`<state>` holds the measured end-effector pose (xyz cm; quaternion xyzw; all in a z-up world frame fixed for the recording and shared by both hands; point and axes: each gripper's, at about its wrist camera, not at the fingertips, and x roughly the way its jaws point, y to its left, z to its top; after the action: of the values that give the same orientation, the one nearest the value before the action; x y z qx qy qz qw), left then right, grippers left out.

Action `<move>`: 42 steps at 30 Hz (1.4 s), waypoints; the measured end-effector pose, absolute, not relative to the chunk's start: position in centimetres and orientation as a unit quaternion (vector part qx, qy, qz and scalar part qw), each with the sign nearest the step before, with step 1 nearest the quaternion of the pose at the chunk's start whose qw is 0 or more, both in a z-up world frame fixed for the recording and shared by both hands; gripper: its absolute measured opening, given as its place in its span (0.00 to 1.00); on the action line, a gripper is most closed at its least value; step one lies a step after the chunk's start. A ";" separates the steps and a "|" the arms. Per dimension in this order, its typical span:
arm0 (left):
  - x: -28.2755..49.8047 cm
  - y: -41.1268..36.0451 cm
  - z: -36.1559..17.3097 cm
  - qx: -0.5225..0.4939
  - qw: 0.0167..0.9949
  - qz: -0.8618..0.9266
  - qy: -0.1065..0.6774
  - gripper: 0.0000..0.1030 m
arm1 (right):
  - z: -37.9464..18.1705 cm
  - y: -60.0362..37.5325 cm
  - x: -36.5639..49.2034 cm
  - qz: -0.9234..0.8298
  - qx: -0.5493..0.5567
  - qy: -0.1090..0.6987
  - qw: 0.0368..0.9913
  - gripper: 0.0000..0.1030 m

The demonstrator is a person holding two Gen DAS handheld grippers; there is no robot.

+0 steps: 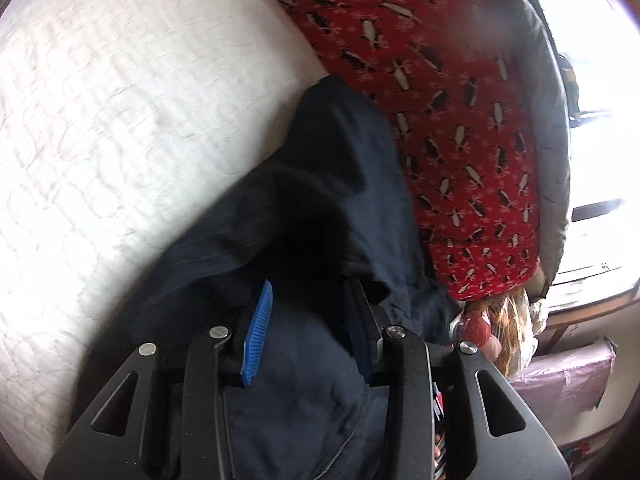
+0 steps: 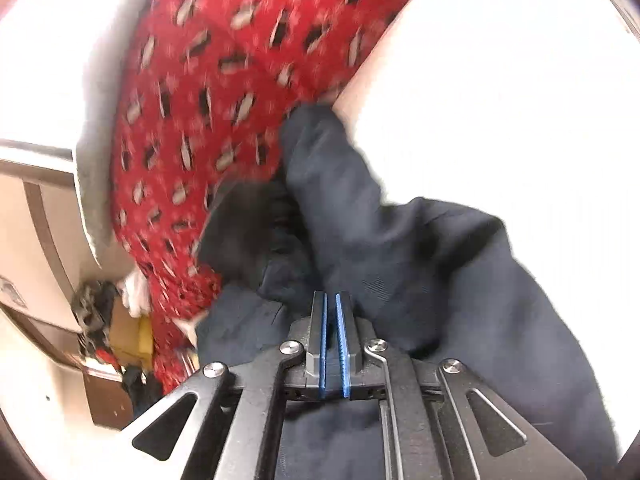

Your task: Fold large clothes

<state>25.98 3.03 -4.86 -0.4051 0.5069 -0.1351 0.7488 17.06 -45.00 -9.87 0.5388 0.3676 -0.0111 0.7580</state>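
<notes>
Dark navy garment (image 1: 320, 184), faint pinstripe weave, lies bunched and creased, not flat. Near end gathered between left gripper's fingers; zip line visible in near folds. Far end tapers to rounded fold, touching red fabric on right, white quilted surface on left. Right wrist view: same navy garment (image 2: 420, 248) heaped in thick folds, darker crumpled pocket at centre, narrow far end reaching toward red fabric.

A: What do the left tongs (image 1: 306, 336) look like up close?
B: Matte black linkage arms, triangular cutouts, round silver screw heads at the pivots, ribbed blue pads (image 1: 256, 336) on the fingers.
A: And the right tongs (image 2: 331, 336)?
B: Same build: black frame, silver screws, blue pads (image 2: 323, 344).
</notes>
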 end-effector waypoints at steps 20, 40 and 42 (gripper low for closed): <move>29.3 2.5 -5.8 -0.337 0.777 -0.075 0.526 0.09 | -6.7 -46.0 21.9 0.005 0.453 0.354 0.818 0.11; 27.4 2.0 -7.0 -0.302 0.752 -0.095 0.578 0.13 | -11.1 -44.0 19.7 -0.004 0.401 0.489 0.775 0.18; 25.7 1.8 -6.8 -0.279 0.744 -0.107 0.598 0.13 | -10.7 -44.1 18.7 0.002 0.408 0.506 0.760 0.19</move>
<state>25.74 1.78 -6.82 -0.2786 0.5982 -0.1066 0.7437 18.74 -44.10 -10.65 0.4078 0.5060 0.0024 0.7600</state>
